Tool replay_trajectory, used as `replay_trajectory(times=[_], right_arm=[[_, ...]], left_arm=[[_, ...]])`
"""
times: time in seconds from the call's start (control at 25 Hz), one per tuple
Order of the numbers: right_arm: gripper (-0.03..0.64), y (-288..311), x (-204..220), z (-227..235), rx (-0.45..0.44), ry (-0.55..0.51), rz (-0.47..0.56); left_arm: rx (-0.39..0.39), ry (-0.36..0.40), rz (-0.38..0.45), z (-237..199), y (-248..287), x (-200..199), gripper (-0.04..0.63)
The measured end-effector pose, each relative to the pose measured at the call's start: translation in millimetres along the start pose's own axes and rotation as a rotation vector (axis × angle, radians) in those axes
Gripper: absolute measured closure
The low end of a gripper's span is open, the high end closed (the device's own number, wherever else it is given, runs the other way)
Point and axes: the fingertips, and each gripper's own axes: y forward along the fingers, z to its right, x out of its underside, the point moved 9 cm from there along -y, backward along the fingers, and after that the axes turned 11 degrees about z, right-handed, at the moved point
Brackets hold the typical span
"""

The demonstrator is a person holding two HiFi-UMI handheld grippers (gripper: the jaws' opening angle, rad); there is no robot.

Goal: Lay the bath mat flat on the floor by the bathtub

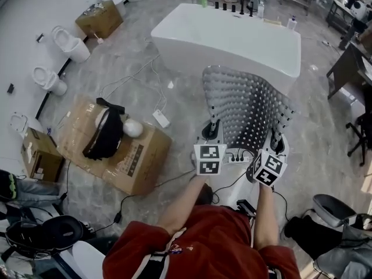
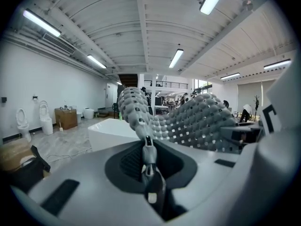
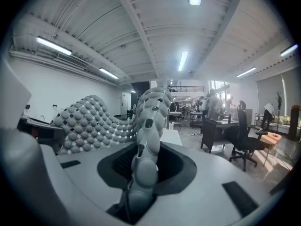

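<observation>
A grey pebbled bath mat (image 1: pixel 244 106) with many small holes hangs in the air between my two grippers, its near edge held and the rest rising and curling away. The white bathtub (image 1: pixel 232 39) stands just beyond it on the marbled floor. My left gripper (image 1: pixel 213 130) is shut on the mat's left corner. In the left gripper view the mat (image 2: pixel 188 124) is pinched thin in the left gripper (image 2: pixel 148 147), with the bathtub (image 2: pixel 110 133) behind. My right gripper (image 1: pixel 279 139) is shut on the right corner; in the right gripper view the mat (image 3: pixel 89 121) runs down into the right gripper (image 3: pixel 141 171).
Flattened cardboard boxes (image 1: pixel 125 153) with a dark bag lie at the left, near toilets (image 1: pixel 70 42) along the wall. A power strip (image 1: pixel 161 118) and cables cross the floor. Bottles (image 1: pixel 232 6) line the tub's far rim. A desk (image 1: pixel 349 68) and an office chair (image 3: pixel 244 140) stand at the right.
</observation>
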Motion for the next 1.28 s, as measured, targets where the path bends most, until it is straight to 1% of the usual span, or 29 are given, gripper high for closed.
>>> replay_trajectory(times=[0.28, 0.52, 0.68, 0.96, 1.12, 1.28], right_arm=[[0.517, 60.0, -3.3, -54.8, -0.008, -0.016, -0.020], [0.517, 97.1, -11.5, -86.0, 0.005, -0.018, -0.022], [0.517, 117.1, -17.0, -94.5, 0.003, -0.021, -0.017], [0.517, 157.1, -11.7, -103.9, -0.020, -0.023, -0.031], [0.517, 192.4, -5.9, -102.9, -0.030, -0.013, -0.039], [0.517, 225.6, -1.8, -90.7, -0.034, 0.001, -0.051]], left_arm=[[-0.008, -0.034, -0.016, -70.2, 45.1, -2.4, 0.538], [0.006, -0.041, -0.010, -110.6, 74.0, -12.8, 0.540], [0.006, -0.036, -0.004, -126.3, 90.4, -20.7, 0.540], [-0.006, -0.039, -0.017, -140.4, 121.3, -19.4, 0.540], [-0.022, -0.033, -0.029, -147.0, 153.8, -17.3, 0.540], [-0.038, -0.025, -0.043, -145.5, 189.8, -20.4, 0.540]])
